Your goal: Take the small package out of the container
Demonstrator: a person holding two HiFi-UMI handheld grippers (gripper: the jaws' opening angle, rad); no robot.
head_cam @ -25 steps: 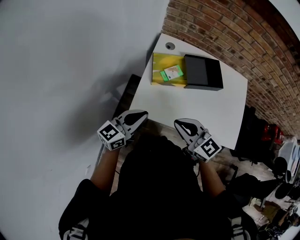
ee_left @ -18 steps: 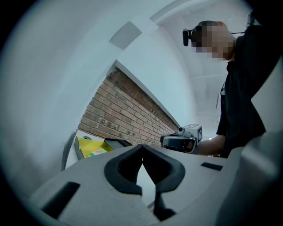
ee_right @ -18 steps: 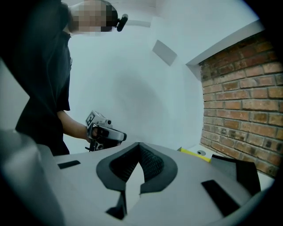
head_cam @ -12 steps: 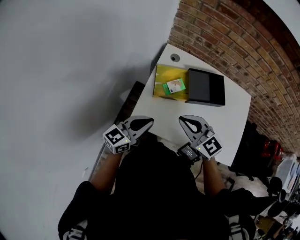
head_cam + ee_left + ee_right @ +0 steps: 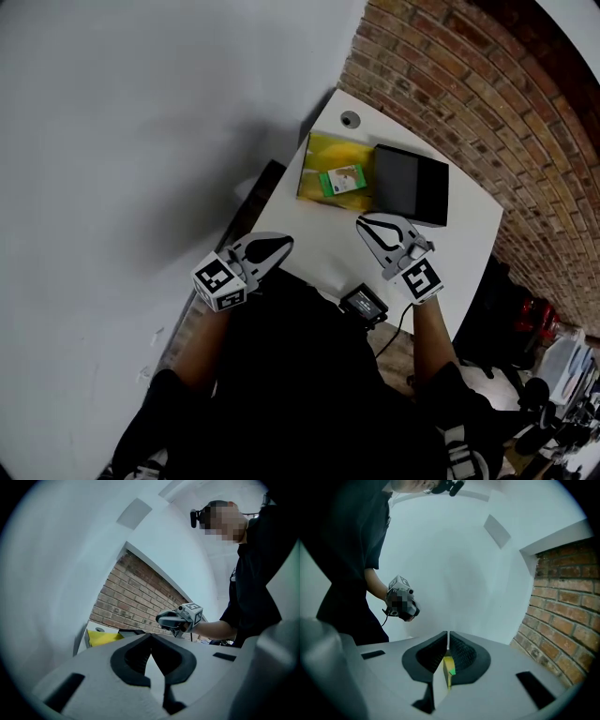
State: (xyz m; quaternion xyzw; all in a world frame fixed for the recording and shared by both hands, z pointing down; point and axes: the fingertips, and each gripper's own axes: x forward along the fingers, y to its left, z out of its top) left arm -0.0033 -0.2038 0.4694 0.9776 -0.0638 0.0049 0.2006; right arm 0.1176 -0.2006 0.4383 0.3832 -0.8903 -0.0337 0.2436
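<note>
The right gripper (image 5: 367, 225) has advanced over the table (image 5: 314, 234), jaws closed and empty, aiming at the green package (image 5: 341, 180) lying in the yellow container (image 5: 317, 155) ahead, while the left gripper (image 5: 281, 245), likewise closed and empty, waits at the near edge.

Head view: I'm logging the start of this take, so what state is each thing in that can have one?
Yellow container: open on top, standing on the table.
Small green package: lying flat inside the container, not yet taken out.
Black box: beside the container; open or closed can't be told.
Left gripper: jaws shut, empty, short of the container.
Right gripper: jaws shut, empty, short of the container.
</note>
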